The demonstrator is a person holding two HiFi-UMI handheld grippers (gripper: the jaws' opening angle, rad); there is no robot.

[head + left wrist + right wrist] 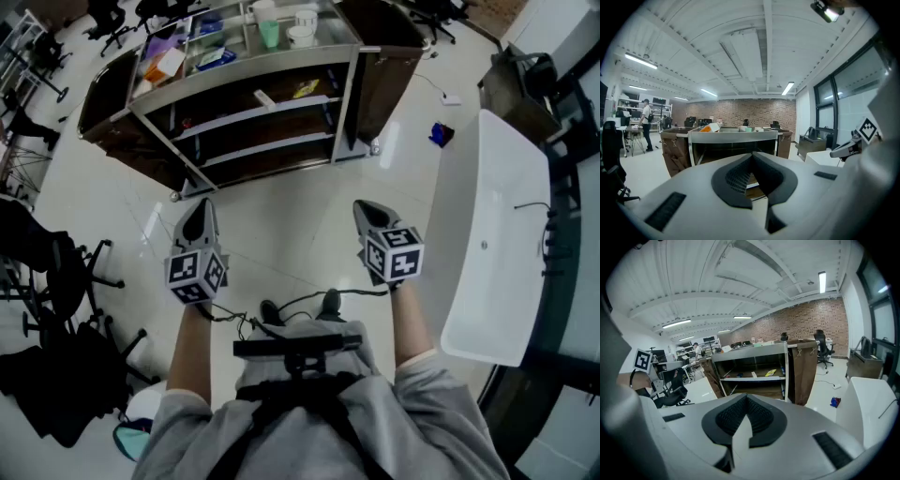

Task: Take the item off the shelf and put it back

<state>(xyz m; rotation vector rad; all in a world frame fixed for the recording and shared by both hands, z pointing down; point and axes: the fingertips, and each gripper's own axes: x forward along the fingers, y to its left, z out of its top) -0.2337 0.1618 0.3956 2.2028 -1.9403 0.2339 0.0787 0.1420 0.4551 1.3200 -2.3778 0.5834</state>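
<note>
A metal shelf cart (244,77) with brown side panels stands ahead on the pale floor, and both grippers are well short of it. Its middle shelf carries a yellow item (306,89) and a small white item (265,97). The right gripper view shows the same yellow item (770,373) and the cart (750,352). On the top tray are a green cup (269,34), white cups (302,28) and boxes (164,64). My left gripper (199,208) (752,157) and right gripper (367,208) (746,399) are both shut and hold nothing, side by side at waist height.
A long white table (487,234) runs along my right. Black office chairs (56,272) crowd the left. A blue object (441,134) lies on the floor right of the cart. A person (647,124) stands far off at the left.
</note>
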